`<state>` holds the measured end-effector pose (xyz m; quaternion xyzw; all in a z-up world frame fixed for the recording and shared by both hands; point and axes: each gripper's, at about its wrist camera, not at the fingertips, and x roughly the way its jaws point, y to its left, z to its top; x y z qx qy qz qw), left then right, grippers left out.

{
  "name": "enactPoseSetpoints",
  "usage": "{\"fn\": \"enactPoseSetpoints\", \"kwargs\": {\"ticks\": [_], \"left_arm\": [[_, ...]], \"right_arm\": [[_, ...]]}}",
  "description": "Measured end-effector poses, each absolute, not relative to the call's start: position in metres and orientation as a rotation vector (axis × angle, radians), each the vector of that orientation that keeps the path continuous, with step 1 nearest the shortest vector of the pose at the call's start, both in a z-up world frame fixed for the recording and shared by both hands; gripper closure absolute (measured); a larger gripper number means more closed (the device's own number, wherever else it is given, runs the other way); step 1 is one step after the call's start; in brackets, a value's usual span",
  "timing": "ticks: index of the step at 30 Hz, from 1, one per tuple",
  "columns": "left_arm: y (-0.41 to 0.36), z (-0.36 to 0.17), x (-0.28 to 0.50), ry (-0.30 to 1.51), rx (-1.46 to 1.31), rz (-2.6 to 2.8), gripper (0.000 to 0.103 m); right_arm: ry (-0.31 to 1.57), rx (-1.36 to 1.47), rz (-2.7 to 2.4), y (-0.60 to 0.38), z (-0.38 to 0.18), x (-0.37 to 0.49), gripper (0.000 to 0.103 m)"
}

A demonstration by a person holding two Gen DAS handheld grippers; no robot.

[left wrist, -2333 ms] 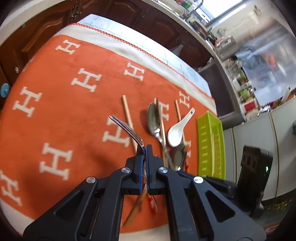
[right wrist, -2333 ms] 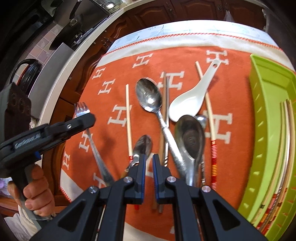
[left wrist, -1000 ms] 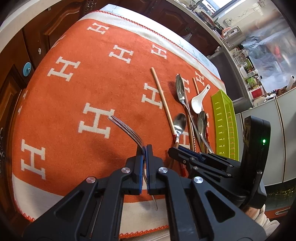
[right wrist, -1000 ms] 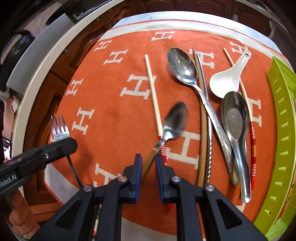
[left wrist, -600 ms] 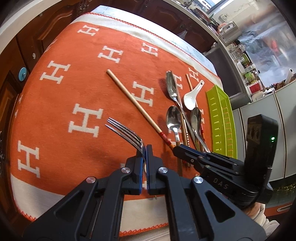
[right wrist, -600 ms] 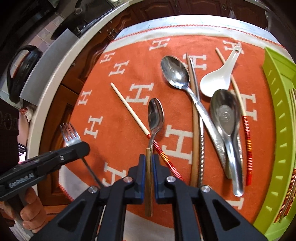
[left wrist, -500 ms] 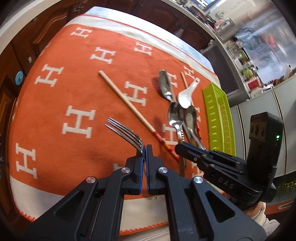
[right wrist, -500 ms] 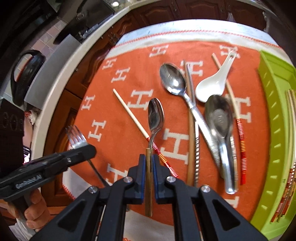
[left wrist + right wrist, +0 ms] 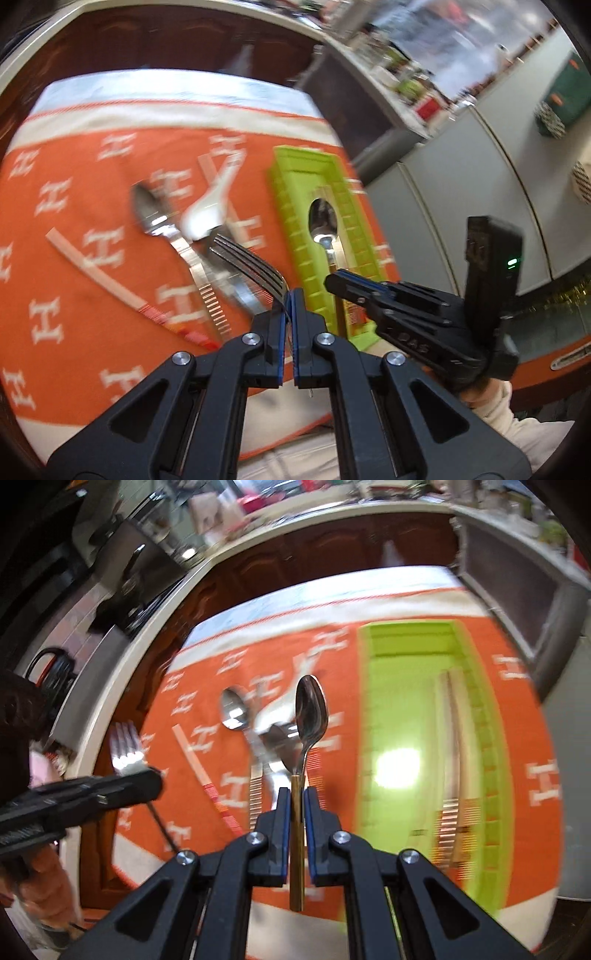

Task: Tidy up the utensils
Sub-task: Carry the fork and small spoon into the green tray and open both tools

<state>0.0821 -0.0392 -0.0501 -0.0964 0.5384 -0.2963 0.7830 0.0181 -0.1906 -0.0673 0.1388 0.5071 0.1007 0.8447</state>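
Both utensils now nearer tray (image 9: 480, 716) — slotted green plastic

The cloth (image 9: 74, 288) is showing bright orange, scattered with white H shapes and edged in a cream band with red stitching. The tray (image 9: 402, 701) is glowing lime green — chopsticks (image 9: 448, 746) inside it are looking pale wood with red-and-yellow striped ends. The small spoon (image 9: 311, 712) is gleaming silver on a brass-gold handle, the fork (image 9: 251, 264) is shining plain steel. Both grippers — left gripper (image 9: 288, 295), right gripper (image 9: 296, 794) — are showing black with blue pads. A soup spoon (image 9: 207, 218) is lying white beside steel ones.
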Motion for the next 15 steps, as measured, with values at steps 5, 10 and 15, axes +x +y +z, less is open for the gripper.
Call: {"fn": "enactPoseSetpoints", "kwargs": {"ticks": [5, 10, 15], "left_arm": [[-0.102, -0.038, 0.093, 1.166, -0.138, -0.722, 0.103], [-0.156, -0.064, 0.11, 1.236, -0.035, -0.732, 0.103], [-0.182, -0.098, 0.135, 1.309, 0.045, -0.678, 0.103]], "right_arm": [[1.05, 0.295, 0.117, -0.238, -0.071, 0.012, 0.096], [1.065, 0.315, 0.08, -0.26, -0.087, 0.012, 0.096], [1.072, 0.323, 0.092, -0.262, -0.099, 0.02, 0.096]]}}
